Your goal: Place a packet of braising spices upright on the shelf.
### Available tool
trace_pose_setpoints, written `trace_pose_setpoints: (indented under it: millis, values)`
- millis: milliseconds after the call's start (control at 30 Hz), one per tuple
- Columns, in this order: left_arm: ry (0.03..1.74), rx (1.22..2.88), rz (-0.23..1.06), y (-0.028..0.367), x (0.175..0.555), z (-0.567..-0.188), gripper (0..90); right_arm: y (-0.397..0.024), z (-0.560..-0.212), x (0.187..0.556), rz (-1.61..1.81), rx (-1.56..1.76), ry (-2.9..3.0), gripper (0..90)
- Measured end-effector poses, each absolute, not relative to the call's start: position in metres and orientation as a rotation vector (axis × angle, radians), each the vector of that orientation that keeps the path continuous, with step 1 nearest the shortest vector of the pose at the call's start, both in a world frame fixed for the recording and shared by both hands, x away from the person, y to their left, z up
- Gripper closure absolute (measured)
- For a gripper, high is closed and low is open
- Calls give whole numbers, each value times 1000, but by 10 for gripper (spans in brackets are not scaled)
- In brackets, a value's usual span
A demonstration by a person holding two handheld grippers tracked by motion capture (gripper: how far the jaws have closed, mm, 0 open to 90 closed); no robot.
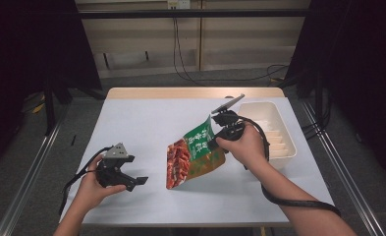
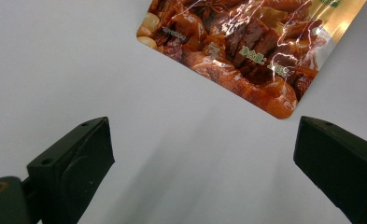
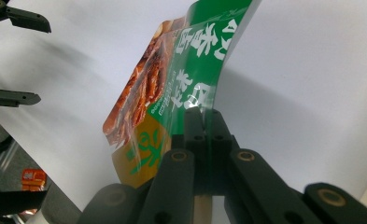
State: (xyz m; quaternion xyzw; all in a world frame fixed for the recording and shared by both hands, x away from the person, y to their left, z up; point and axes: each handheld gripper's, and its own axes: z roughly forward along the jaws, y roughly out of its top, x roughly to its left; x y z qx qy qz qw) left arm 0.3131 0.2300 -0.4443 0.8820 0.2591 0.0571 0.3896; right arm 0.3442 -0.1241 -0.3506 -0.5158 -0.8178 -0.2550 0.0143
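White table [image 1: 146, 123], white tray [image 1: 284, 147] on it

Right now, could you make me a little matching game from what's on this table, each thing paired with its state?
Things:
1. left gripper
2. right gripper
3. food pouch
4. white bin

States:
a. lifted, hanging by one edge
b. jaws spread, holding nothing
c. sitting at the table's right side
d. clamped on an edge of the packet

Pairs: 1-b, 2-d, 3-a, 4-c

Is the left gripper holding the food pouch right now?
No: in the left gripper view its jaws stand wide apart over the bare white table, with the food pouch lying beyond them, untouched.
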Motion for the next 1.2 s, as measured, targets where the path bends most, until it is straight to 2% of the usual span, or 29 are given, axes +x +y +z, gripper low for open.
trace_pose_setpoints:
  millis: [500, 1200]
  values:
    - [662, 2235, 140, 230, 312, -445, 47, -91, -314, 358, -667, -1519, -2656, 900]
    - [662, 2231, 141, 231, 313, -443, 47, -68, -275, 369, -441, -1320, -2804, 900]
